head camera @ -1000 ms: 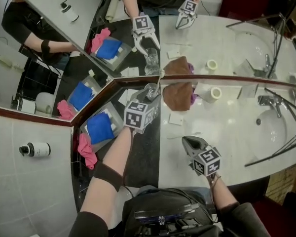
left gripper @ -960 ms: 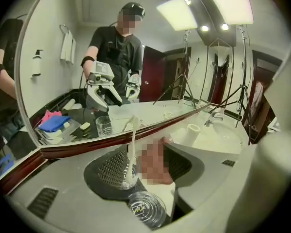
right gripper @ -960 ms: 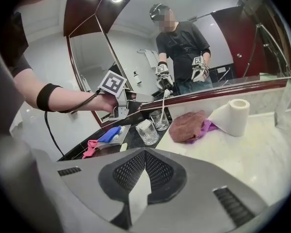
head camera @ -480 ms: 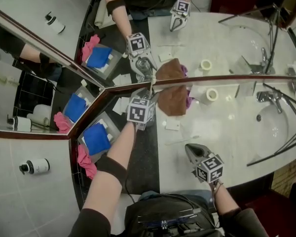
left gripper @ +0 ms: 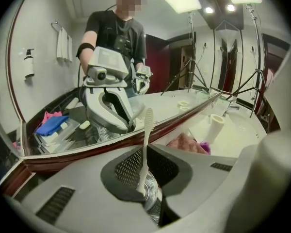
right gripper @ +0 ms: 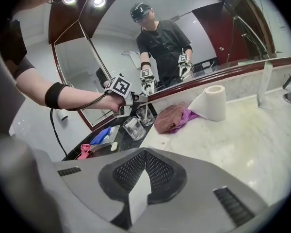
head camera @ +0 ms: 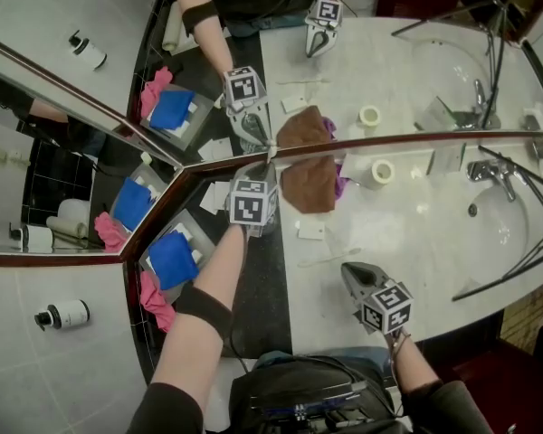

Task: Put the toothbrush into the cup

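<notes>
My left tongs have just been closing, and now they pinch the white toothbrush low on its handle. The toothbrush stands almost upright with the brush head on top, against the mirror edge. Its lower end seems to sit already inside the glass cup, directly under the jaws. From the right gripper view the cup is the farther of two glasses on the dark strip by the mirror. The second glass stands just beside it.

My right tongs are pressed together over the pale counter, well apart from the cup. I see nothing held in them.

I judge the toothbrush to be very light and stiff, with a smooth plastic handle. It could turn or slip between flat pads, so the straight part of the handle is the correct place to hold, not the bristles. The cup is glass, probably light enough to tip, and fragile, so I should not push sideways on the rim.
</notes>
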`<action>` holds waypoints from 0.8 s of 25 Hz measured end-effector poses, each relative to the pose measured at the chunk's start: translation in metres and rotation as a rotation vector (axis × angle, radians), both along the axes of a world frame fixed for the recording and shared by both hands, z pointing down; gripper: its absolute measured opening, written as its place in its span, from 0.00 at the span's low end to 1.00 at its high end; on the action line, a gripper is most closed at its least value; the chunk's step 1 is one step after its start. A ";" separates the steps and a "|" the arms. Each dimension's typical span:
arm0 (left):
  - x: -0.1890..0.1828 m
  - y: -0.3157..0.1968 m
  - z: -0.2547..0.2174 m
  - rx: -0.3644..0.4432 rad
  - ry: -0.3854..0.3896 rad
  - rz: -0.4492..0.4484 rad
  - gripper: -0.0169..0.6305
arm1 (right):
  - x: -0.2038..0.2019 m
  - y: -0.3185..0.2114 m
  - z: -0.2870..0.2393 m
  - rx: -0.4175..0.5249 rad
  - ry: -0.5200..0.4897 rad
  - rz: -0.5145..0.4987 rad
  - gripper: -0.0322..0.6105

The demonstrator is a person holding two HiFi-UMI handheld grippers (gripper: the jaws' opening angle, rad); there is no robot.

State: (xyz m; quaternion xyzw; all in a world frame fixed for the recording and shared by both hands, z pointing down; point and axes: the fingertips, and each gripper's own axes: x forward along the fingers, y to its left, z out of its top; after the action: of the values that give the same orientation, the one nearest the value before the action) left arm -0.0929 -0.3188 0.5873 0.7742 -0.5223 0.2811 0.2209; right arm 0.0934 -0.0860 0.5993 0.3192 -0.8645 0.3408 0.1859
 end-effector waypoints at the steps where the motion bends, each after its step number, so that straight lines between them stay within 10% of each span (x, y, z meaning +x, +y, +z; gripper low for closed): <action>1: 0.000 0.000 -0.001 0.002 0.001 0.000 0.07 | 0.000 0.000 0.000 -0.001 -0.001 0.001 0.08; 20: -0.012 0.032 -0.075 0.226 0.004 -0.044 0.06 | 0.000 0.009 -0.026 0.064 -0.010 -0.025 0.08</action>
State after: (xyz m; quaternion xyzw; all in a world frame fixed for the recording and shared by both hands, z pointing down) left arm -0.1045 -0.2873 0.5126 0.7831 -0.5672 0.2139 0.1393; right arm 0.0936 -0.0768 0.5734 0.3127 -0.8798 0.3122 0.1754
